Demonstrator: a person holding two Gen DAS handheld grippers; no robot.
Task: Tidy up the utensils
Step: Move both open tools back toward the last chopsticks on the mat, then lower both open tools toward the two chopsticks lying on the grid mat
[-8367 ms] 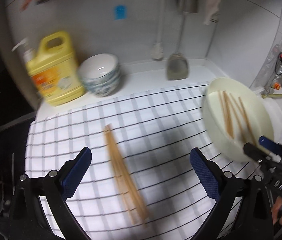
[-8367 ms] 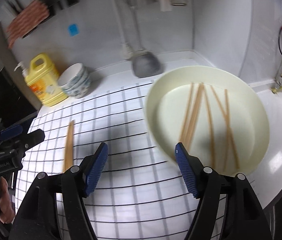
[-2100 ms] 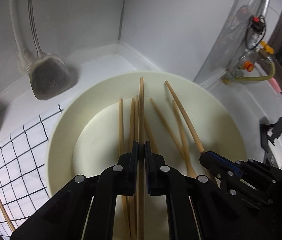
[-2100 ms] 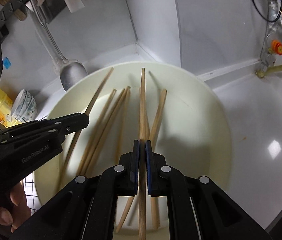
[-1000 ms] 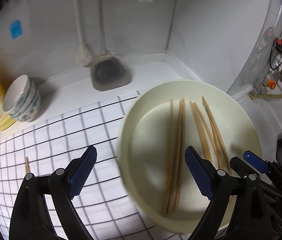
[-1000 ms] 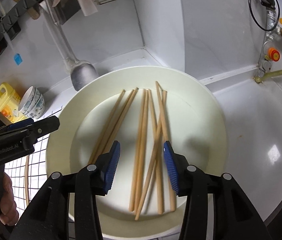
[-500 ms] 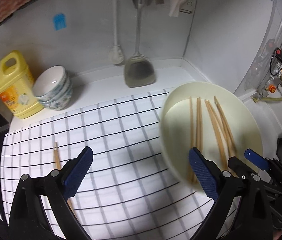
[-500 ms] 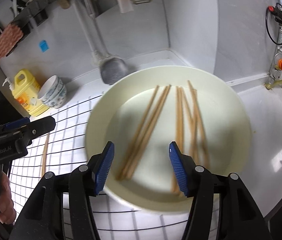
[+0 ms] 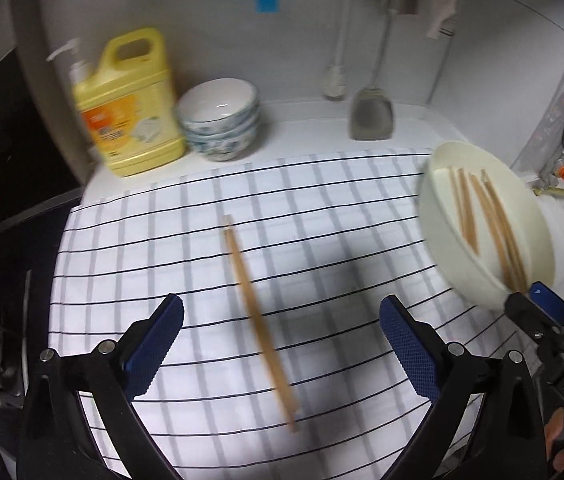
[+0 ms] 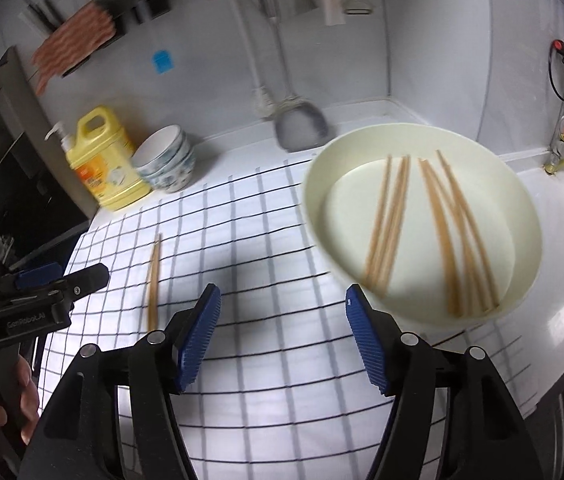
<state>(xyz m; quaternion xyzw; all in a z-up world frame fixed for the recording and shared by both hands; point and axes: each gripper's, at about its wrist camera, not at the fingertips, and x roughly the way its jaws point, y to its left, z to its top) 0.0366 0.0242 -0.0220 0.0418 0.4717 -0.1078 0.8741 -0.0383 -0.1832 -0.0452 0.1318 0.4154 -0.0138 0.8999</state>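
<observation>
One cream basin (image 10: 522,216), one yellow detergent jug (image 9: 129,100), one bowl stack (image 9: 219,120), one hanging spatula (image 9: 372,114).

white walls (image 10: 434,32), white counter (image 10: 562,216), checked cloth (image 9: 322,208).

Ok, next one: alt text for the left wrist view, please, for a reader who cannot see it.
The open, empty left claw hovers over a pair of wooden chopsticks lying on a checked cloth. At right a cream bowl holds more chopsticks, with the right claw beside it. Behind stand a yellow detergent jug, stacked bowls and a hanging spatula.
</observation>
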